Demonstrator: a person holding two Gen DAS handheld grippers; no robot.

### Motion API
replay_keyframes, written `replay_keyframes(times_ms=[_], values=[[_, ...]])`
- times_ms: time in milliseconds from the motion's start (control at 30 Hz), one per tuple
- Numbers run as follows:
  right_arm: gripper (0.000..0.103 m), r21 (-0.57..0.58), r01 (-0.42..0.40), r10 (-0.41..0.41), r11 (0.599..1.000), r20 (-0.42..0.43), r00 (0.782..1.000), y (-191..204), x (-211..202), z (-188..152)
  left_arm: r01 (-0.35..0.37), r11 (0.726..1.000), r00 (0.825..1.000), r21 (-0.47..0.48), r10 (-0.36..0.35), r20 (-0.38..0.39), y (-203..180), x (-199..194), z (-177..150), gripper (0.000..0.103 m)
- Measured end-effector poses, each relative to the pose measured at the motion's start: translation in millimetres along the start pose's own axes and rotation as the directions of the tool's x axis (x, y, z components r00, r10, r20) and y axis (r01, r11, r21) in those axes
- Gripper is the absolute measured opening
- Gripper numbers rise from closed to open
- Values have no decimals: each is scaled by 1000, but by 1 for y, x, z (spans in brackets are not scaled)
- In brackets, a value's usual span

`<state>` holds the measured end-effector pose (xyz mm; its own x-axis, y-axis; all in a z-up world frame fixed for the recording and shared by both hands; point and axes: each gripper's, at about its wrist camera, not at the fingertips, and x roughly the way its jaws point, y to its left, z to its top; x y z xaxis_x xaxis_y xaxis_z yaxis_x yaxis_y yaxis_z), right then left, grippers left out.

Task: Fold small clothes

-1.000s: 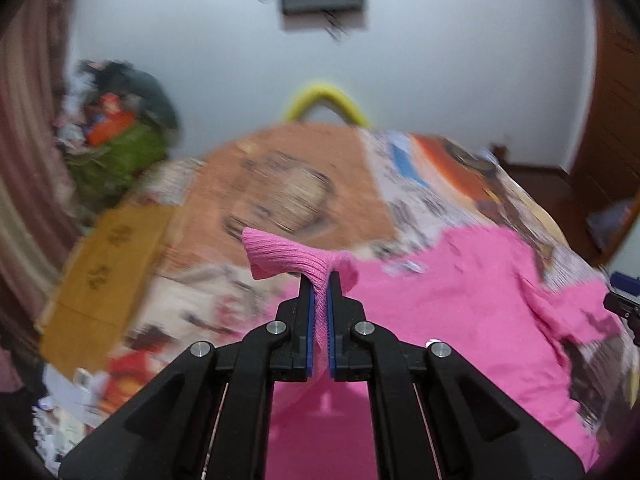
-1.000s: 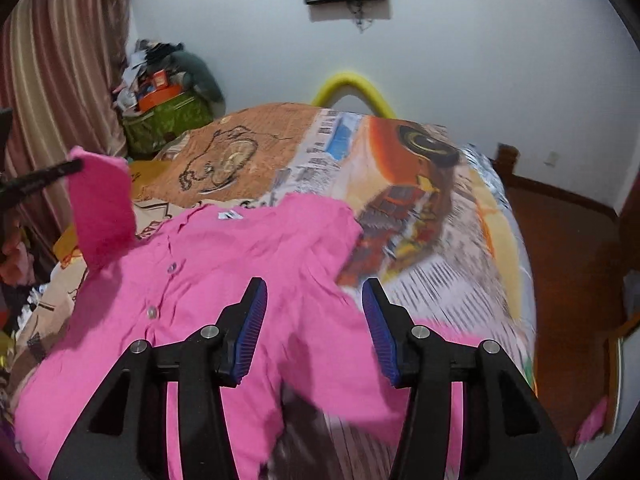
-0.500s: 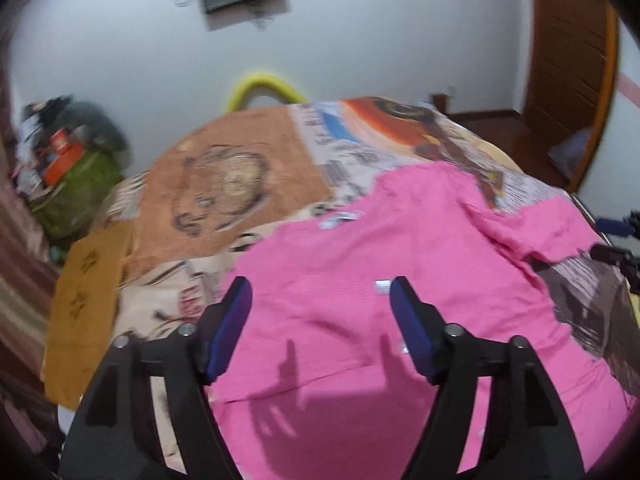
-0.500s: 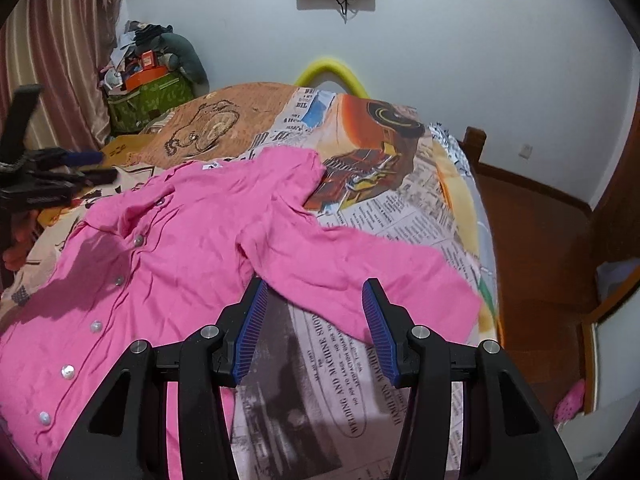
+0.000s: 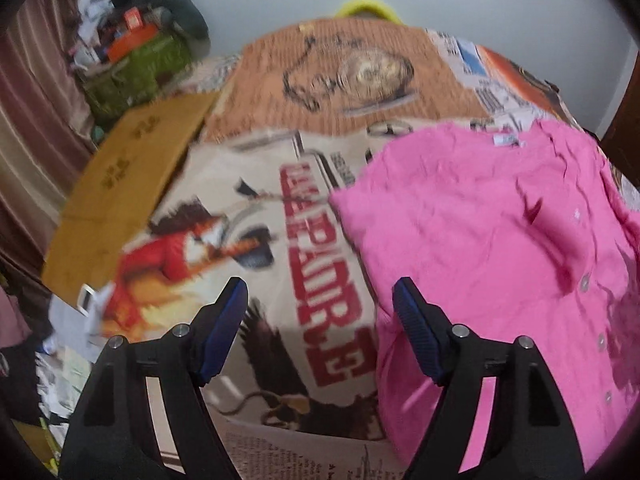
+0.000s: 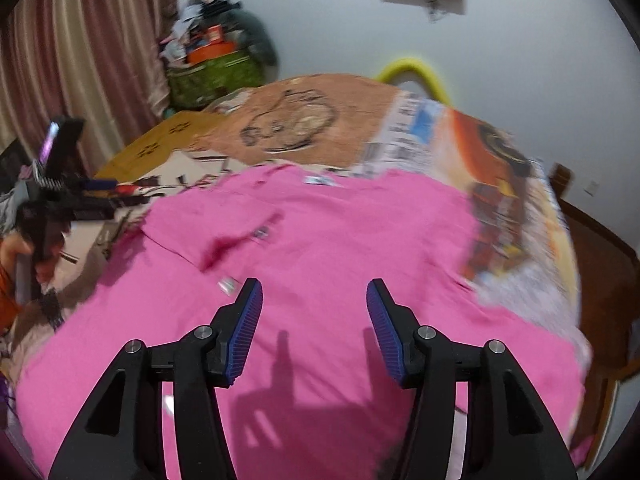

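A pink button-front shirt (image 5: 500,240) lies spread on the bed, with one sleeve folded across its front (image 6: 224,220). My left gripper (image 5: 318,292) is open and empty above the printed bedspread (image 5: 304,248), its right finger over the shirt's left edge. In the right wrist view the left gripper (image 6: 120,192) shows at the far left, beside the shirt. My right gripper (image 6: 314,288) hovers over the middle of the shirt (image 6: 340,240); its jaws are opening and nothing is between them.
A flat cardboard sheet (image 5: 132,168) lies at the bed's left side. A green box piled with clutter (image 5: 136,68) stands by the striped curtain (image 6: 80,40). A yellow hoop (image 5: 368,4) rises behind the bed. Wooden floor (image 6: 600,260) runs along the bed's right edge.
The left gripper let go of the pink sleeve cuff, opened wide, and dropped leftward to the shirt's left edge. The right gripper swung left over the shirt's body and widened a little.
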<state>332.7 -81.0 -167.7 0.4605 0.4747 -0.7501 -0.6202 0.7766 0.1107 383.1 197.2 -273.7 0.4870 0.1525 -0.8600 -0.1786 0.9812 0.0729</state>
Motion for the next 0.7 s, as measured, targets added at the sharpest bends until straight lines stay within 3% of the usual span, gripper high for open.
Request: replay_keyframes(times_ms=[100,267,300,400,467,700], values=[[51,-5,-43,43,999,-21,999,21,23,14,27,1000,1000,-16,-27,-13,-1,12,-10,75],[50,-35,-83,81,996,-55,995,53,63,34,116,993,993,-2,-116,-26,-7,10,-10,45],[48,-41,-77,74,996,-61,995,58,71,36,114,993,993,12,-114,-25,-10,11,-11,43],[29,-64,-39,33,997,-104,994,67,94,40,76,996,997,56,-76,-3,-19,11,-14,42],[10,-65,-19,11,998,-130,992,68,103,40,76,996,997,54,-76,0,-19,12,-14,42],[8,40,-3,6,999,-57,998,44,74,33,69,997,998,46,-68,-5,-19,12,-15,42]])
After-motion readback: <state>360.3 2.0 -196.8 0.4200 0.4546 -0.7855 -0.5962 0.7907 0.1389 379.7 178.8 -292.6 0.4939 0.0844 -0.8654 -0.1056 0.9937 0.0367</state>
